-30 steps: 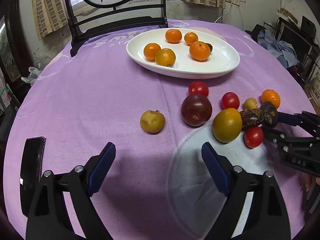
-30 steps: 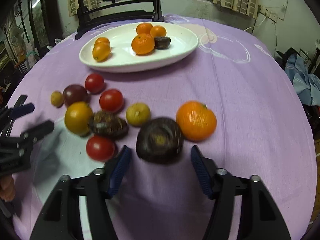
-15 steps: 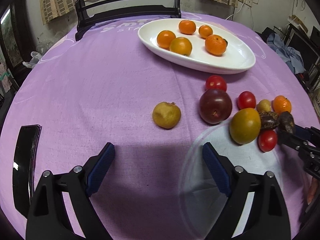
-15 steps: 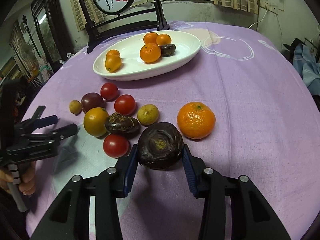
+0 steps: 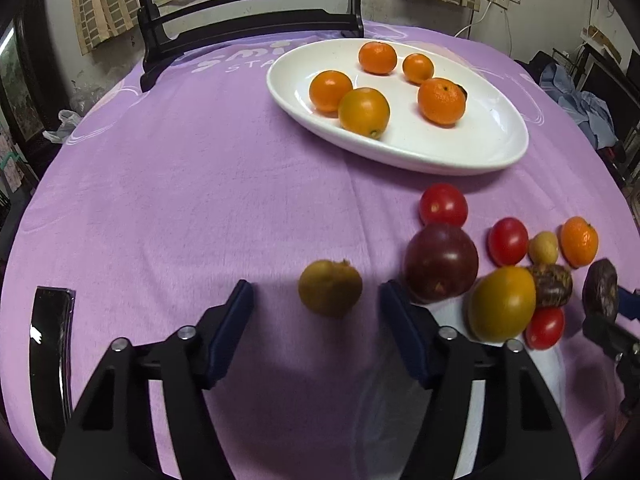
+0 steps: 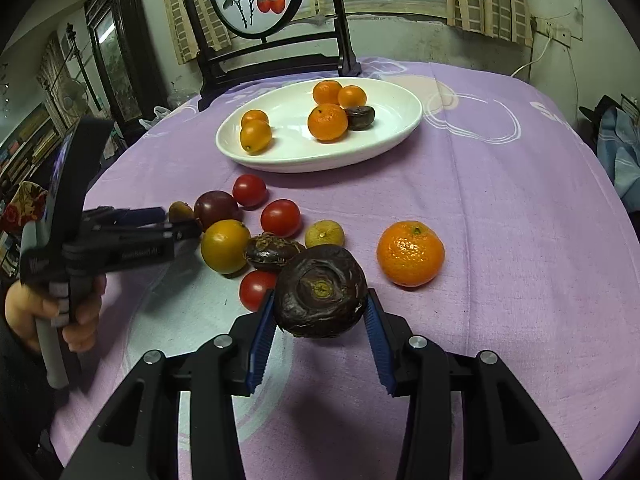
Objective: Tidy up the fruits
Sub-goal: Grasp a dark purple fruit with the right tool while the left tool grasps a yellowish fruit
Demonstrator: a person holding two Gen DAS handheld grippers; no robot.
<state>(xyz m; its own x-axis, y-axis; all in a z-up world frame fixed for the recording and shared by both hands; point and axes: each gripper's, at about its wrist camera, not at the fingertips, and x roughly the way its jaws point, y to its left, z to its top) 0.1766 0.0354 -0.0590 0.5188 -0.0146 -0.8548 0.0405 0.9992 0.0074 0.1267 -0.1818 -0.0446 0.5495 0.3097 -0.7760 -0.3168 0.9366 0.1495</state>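
Note:
My left gripper (image 5: 316, 306) hovers low over the purple cloth, its jaws closing. A small yellow-brown fruit (image 5: 330, 288) lies between the blue pads, with a gap on each side. In the right wrist view that same gripper (image 6: 176, 220) shows at the left, held by a hand. My right gripper (image 6: 320, 310) is shut on a dark brown wrinkled fruit (image 6: 322, 292) and holds it just above the cloth. The white oval plate (image 6: 280, 162) at the back carries several orange fruits and one dark fruit (image 6: 361, 117).
Loose fruits cluster between the grippers: a dark purple plum (image 5: 440, 262), a yellow-orange fruit (image 5: 502, 304), red tomatoes (image 5: 443, 205), another wrinkled brown fruit (image 6: 272, 251) and a mandarin (image 6: 410, 253). A dark chair (image 6: 272, 60) stands behind the table. A black phone (image 5: 50, 340) lies at the left.
My left gripper moved forward to the yellow-brown fruit and its jaws narrowed around it. My right gripper shut on the dark wrinkled fruit and raised it off the cloth.

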